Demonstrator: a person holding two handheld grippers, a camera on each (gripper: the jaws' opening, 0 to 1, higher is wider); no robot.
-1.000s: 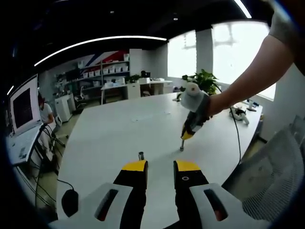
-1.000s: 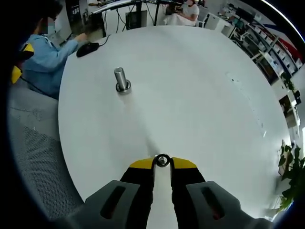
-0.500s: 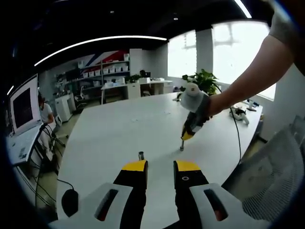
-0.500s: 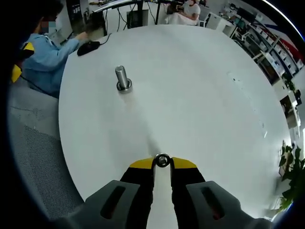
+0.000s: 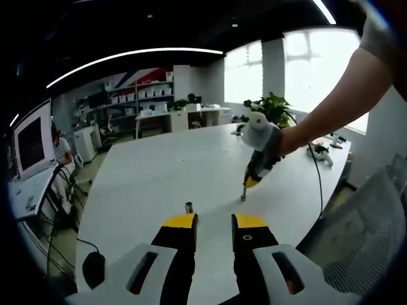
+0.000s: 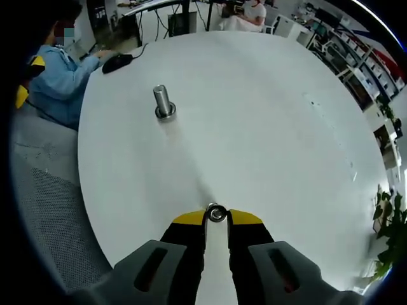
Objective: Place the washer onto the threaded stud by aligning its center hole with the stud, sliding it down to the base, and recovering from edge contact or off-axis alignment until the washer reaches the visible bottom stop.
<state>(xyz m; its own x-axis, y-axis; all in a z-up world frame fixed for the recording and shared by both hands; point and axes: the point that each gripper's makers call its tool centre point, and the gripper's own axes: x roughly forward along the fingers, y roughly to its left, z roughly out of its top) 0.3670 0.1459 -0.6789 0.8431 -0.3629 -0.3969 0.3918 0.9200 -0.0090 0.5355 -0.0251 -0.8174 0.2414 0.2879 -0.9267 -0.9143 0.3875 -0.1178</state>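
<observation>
In the left gripper view, the left gripper (image 5: 213,221) sits low over the white surface (image 5: 159,171). Its two yellow-tipped jaws stand a little apart with nothing between them. The stud (image 5: 188,207) stands straight up on the surface just past the jaw tips. Farther off to the right, the right gripper (image 5: 244,192) points down at the surface, held by a hand (image 5: 262,136) in a pale glove. Something small and grey sits at its tip, too small to tell what. A black mouse (image 5: 93,269) lies near the surface's edge on the left. A green plant (image 5: 273,107) stands at the far side.

In the right gripper view, the right gripper (image 6: 217,219) has its jaws pressed close on the washer (image 6: 216,213), a small metal ring right at the jaw tips. The stud (image 6: 162,103) stands upright on the surface (image 6: 267,127), well apart from the washer, up and to the left. A person in a blue sleeve (image 6: 67,67) sits at the surface's edge, near the mouse (image 6: 117,62).
</observation>
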